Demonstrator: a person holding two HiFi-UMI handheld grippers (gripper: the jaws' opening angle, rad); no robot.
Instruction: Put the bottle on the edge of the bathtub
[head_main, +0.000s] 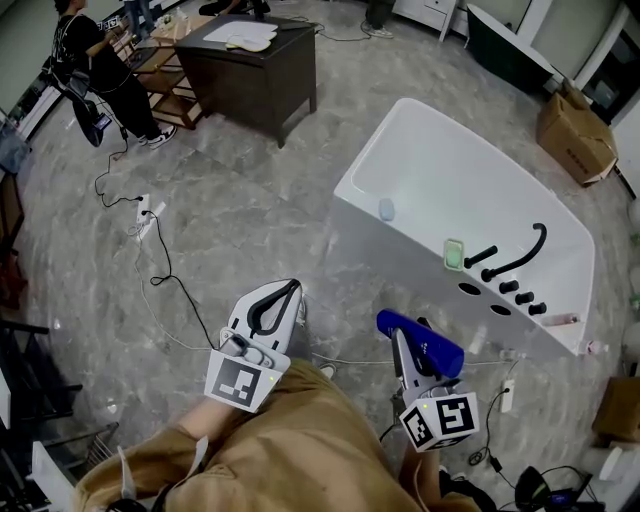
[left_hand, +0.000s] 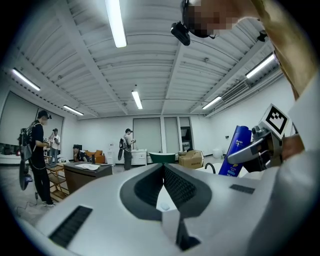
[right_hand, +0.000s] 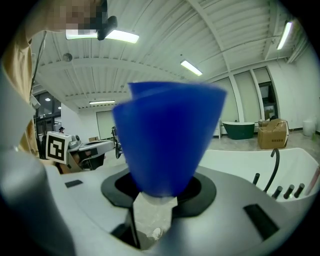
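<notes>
A blue bottle sticks out of my right gripper, which is shut on it above the floor, short of the near side of the white bathtub. In the right gripper view the bottle fills the middle between the jaws of the right gripper, and the bathtub lies behind on the right. My left gripper hovers to the left, shut on nothing. The left gripper view has the left gripper pointing across the room, with the bottle on its right.
On the tub's deck are a green soap, a black faucet and knobs. Cables and a power strip lie on the grey floor. A dark desk, a person and a cardboard box stand farther off.
</notes>
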